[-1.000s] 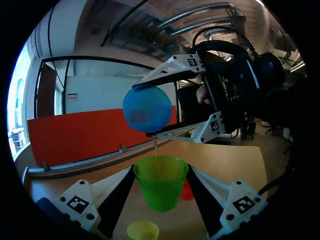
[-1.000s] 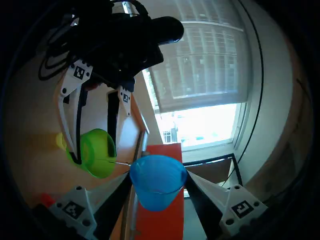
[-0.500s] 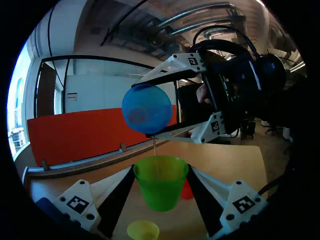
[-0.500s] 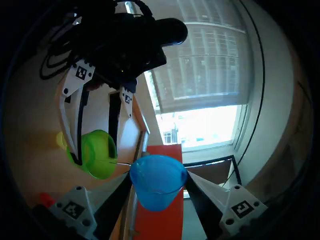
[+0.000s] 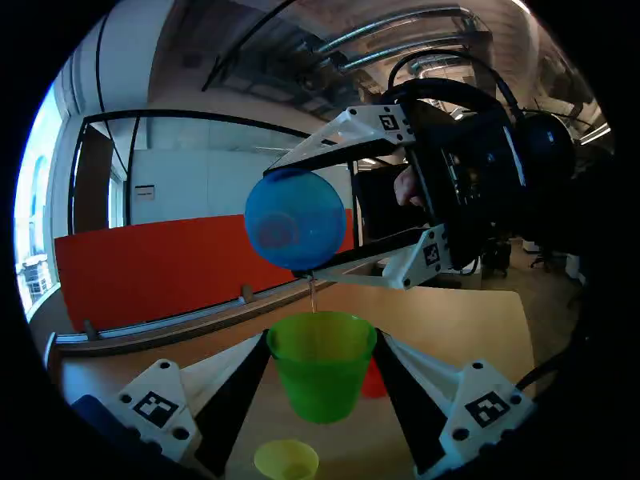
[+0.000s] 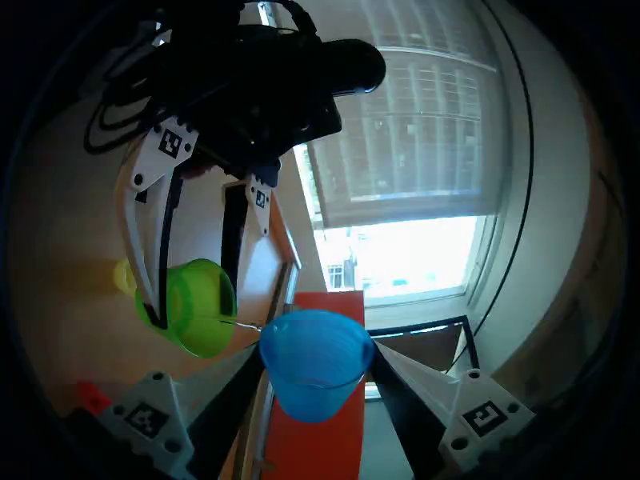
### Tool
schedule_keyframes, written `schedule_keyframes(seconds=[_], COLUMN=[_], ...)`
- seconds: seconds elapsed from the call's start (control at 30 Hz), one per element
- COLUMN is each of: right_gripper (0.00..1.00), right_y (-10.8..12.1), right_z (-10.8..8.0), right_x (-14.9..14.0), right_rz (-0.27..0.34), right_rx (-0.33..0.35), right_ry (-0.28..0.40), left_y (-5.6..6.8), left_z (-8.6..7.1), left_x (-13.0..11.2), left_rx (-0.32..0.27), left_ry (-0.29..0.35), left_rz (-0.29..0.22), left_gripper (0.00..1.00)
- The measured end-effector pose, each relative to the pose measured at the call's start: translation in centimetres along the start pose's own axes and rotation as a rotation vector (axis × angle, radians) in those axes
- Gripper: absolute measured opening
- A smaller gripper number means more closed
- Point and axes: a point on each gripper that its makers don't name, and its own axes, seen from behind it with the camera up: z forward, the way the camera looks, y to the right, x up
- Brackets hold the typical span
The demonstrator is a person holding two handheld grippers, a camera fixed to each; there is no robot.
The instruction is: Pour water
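Left gripper (image 5: 322, 342): its jaws are part-way closed, with both fingers pressed on the sides of a green cup (image 5: 322, 376). The cup is upright and held above the wooden table (image 5: 464, 328).
Right gripper (image 6: 316, 356): its jaws are part-way closed on a blue cup (image 6: 314, 370), one finger on each side. In the left gripper view this cup lies tipped on its side, its mouth turned away, just above the green cup's rim.
Water (image 5: 312, 294): a thin stream drops from the blue cup's lower edge into the open mouth of the green cup.
Done: both cups are gripped, lifted and lined up, and pouring is under way.
Left to do: most likely emptying the blue cup, righting it and setting both cups down. Neither view shows clearly how much water is in either cup.
Nearby: a yellow cup (image 5: 286, 462) stands on the table below the green cup, and a small red object (image 5: 373, 386) sits behind it.
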Motion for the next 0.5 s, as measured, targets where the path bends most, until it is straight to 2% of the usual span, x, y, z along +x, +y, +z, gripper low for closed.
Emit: schedule_keyframes(seconds=[0.5], right_gripper=[0.93], right_y=[-0.23], right_z=[0.02], right_x=[0.59], right_rz=[-0.036], right_rx=[-0.007], right_ry=[-0.006], left_y=[-0.01], left_z=[0.06], left_x=[0.03], left_rx=[0.0], left_ry=[0.0], left_rz=[0.001], left_gripper=[0.89])
